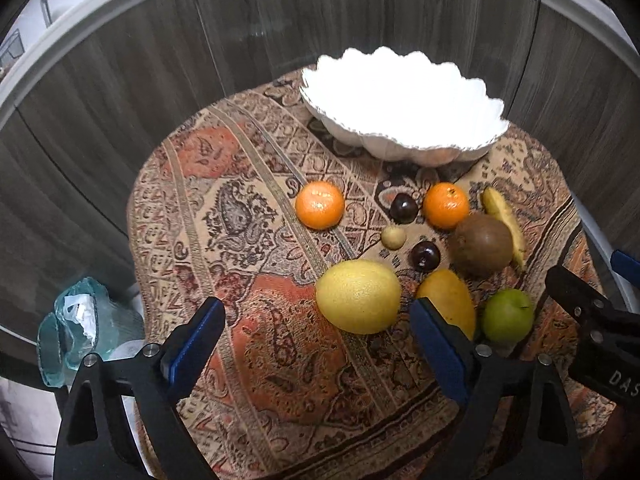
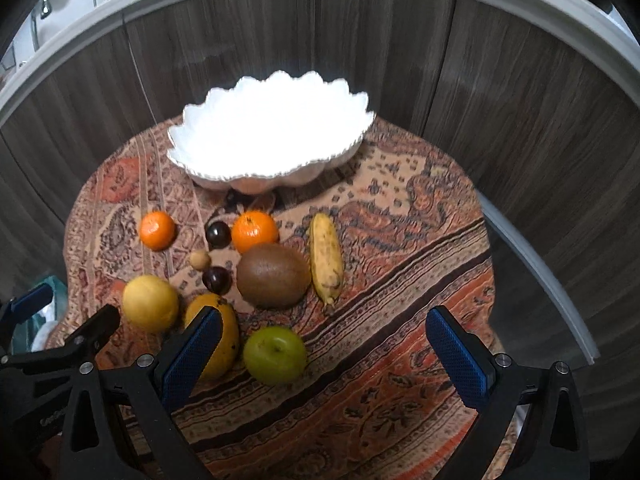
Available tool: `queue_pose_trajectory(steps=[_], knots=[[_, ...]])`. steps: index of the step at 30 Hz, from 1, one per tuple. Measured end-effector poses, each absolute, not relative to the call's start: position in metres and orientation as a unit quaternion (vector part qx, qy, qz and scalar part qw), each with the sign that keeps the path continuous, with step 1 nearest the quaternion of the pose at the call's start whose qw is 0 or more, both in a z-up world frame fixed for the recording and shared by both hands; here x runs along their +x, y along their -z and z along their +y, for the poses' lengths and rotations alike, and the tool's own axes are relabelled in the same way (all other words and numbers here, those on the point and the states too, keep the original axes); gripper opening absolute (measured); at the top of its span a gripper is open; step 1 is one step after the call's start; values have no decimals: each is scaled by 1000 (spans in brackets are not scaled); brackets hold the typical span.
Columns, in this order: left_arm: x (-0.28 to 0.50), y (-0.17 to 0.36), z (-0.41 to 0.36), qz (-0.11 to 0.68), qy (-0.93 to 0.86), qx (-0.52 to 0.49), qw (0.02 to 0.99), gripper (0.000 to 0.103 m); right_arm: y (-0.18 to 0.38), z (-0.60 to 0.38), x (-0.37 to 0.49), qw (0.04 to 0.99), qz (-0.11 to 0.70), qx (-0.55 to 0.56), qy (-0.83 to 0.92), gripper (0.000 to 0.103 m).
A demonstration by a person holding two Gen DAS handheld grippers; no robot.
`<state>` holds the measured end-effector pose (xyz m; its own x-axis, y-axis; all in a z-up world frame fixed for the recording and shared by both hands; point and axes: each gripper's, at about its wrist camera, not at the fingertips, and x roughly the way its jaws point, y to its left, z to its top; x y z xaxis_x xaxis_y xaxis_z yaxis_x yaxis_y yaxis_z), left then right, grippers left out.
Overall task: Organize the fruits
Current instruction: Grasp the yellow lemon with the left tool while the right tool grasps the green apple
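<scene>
A white scalloped bowl stands empty at the far side of a round table under a patterned cloth. Before it lie two oranges, two dark plums, a small pale round fruit, a kiwi, a banana, a lemon, a mango and a green apple. My left gripper hangs open above the lemon's near side, nothing between its blue pads. My right gripper is open above the green apple.
Dark wood-grain cabinet fronts curve behind the table under a pale counter edge. A clear plastic bag with white scraps sits low at the left, off the table. The right gripper's black body shows at the left view's right edge.
</scene>
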<state>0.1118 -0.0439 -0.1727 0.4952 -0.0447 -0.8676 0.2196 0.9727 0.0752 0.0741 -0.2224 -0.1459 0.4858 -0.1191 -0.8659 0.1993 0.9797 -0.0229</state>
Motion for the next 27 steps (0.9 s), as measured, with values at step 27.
queue_pose_trajectory(steps=[27], knots=[[144,234,-70,548,149,85,819,68,191,-233,93,828,548,55,106,103]])
